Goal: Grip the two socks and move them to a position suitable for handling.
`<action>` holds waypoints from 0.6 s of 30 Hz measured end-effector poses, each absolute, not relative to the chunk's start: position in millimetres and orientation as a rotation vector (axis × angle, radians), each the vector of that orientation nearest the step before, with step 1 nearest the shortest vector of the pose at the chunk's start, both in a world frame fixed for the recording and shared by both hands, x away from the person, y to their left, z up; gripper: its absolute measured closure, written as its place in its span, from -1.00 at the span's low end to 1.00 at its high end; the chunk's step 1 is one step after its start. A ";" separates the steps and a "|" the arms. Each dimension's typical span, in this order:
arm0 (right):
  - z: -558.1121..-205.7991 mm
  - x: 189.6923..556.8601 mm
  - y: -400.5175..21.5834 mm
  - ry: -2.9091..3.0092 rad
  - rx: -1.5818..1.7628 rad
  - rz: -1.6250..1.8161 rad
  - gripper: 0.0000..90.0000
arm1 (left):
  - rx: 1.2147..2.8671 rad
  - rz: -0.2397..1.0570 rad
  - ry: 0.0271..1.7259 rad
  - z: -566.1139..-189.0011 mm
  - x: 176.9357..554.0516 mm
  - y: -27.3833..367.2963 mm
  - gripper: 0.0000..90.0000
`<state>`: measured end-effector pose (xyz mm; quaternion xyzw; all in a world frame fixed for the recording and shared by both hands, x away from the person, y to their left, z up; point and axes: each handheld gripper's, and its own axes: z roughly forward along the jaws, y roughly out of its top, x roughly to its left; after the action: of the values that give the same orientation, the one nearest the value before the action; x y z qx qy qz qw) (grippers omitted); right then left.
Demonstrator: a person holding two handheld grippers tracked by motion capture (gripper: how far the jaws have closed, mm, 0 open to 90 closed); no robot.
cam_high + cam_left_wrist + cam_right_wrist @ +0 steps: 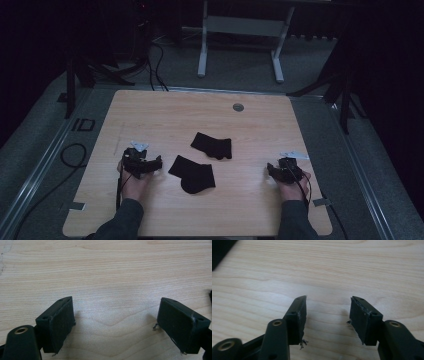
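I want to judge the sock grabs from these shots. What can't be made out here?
- Near sock and far sock, high view: dim light hides heel, toe, cuff and any pattern.
- Left gripper and right gripper, high view: too small and dark to read the jaw gap.
- Dark shape, right gripper view: cut off by the frame corner, so unidentifiable.

Two socks (200,160) mid-table (250,210), between left gripper (155,162) and right gripper (272,170)
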<state>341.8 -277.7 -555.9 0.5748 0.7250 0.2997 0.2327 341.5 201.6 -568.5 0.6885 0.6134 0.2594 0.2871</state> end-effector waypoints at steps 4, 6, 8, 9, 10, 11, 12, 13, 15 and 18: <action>-550.1 339.5 -271.0 2.024 1.532 0.836 0.13 | 1.839 0.693 1.639 -568.4 341.5 201.6 -0.67; -548.1 338.1 -267.4 2.049 1.512 0.847 0.19 | 1.840 0.693 1.638 -568.5 341.5 201.5 -0.67; -545.6 336.6 -263.6 2.078 1.493 0.865 0.26 | 1.841 0.692 1.636 -568.5 341.5 201.4 -0.67; -544.1 335.6 -261.0 2.089 1.479 0.871 0.28 | 1.841 0.692 1.636 -568.5 341.5 201.4 -0.67; -542.5 334.5 -258.0 2.100 1.460 0.875 0.30 | 1.841 0.692 1.636 -568.5 341.5 201.4 -0.67; -540.7 333.3 -255.0 2.111 1.443 0.881 0.30 | 1.841 0.692 1.636 -568.5 341.5 201.4 -0.67; -539.1 332.4 -252.1 2.121 1.428 0.887 0.31 | 1.841 0.692 1.636 -568.5 341.5 201.4 -0.67; -539.1 332.4 -252.1 2.121 1.428 0.887 0.31 | 1.841 0.692 1.636 -568.5 341.5 201.4 -0.67; -536.0 330.6 -246.4 2.133 1.405 0.897 0.31 | 1.842 0.692 1.636 -568.4 341.5 201.4 -0.67; -531.3 327.4 -237.5 2.158 1.364 0.904 0.31 | 1.842 0.692 1.636 -568.5 341.5 201.4 -0.67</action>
<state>327.4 -237.5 -531.3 0.4917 0.7781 0.3262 0.2151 341.5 201.4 -568.5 0.6894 0.6125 0.2589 0.2874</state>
